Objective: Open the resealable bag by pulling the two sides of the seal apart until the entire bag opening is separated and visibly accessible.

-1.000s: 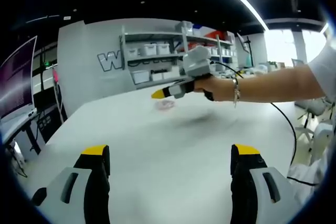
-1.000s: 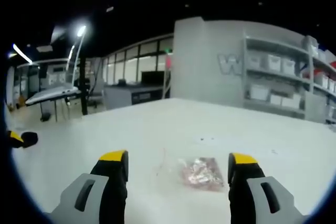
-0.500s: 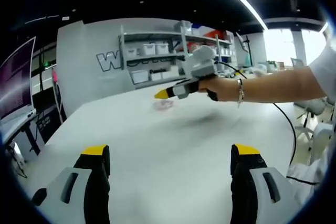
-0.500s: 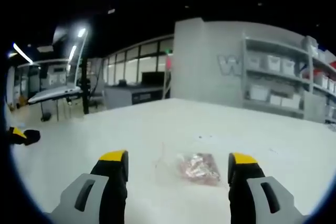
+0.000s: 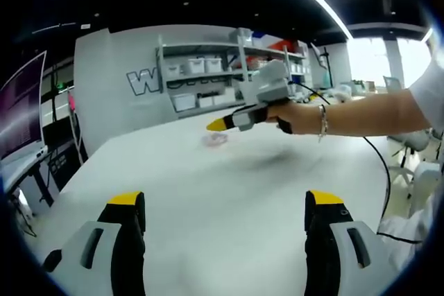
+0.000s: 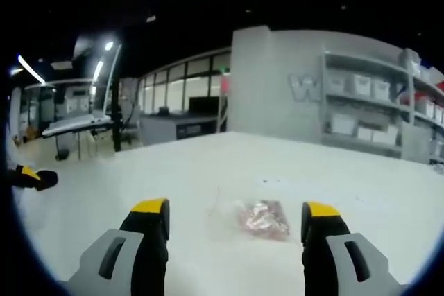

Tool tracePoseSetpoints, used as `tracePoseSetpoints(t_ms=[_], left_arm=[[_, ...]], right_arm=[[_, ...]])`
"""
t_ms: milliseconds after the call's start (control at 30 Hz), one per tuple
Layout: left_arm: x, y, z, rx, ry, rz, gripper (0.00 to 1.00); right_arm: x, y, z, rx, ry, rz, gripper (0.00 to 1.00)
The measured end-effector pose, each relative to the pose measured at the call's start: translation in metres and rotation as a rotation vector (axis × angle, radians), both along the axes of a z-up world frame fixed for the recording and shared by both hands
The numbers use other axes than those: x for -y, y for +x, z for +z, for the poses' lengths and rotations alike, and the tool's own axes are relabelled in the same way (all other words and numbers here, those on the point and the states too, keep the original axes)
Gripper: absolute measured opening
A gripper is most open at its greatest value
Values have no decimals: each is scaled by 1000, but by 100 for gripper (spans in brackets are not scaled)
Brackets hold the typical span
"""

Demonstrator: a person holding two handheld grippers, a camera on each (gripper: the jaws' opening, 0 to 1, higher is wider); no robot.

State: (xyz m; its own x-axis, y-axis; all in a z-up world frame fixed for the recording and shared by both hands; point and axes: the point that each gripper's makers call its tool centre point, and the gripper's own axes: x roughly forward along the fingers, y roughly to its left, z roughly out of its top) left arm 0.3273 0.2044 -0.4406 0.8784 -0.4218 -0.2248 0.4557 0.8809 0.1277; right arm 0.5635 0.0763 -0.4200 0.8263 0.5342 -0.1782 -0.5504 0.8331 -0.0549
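Two grippers hung wide open, empty — right gripper (image 6: 234, 221) approx. over the resealable bag (image 6: 261, 217), left gripper (image 5: 224, 207) well back. Best pinch seal sides separately.

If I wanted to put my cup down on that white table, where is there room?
Nearly anywhere. The table is bare from the left gripper up to the bag. Only the spot around the bag is taken, with the right gripper hovering close to it.

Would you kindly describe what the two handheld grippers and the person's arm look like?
Both grippers, left and right, have grey jaws with black inner faces and yellow tips. A black cable trails from the right one; the arm wears a bracelet and a white sleeve.
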Motion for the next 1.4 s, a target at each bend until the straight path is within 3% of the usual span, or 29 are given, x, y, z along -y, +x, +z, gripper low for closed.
tracePoseSetpoints(t_ms=[600,1400], left_arm=[[2,-2,0,2,2,-5,93],[7,-11,3,13,4,-10,93]], right_arm=[[14,-10,3,12,11,-6,78],[28,-41,3,24,12,-2,78]])
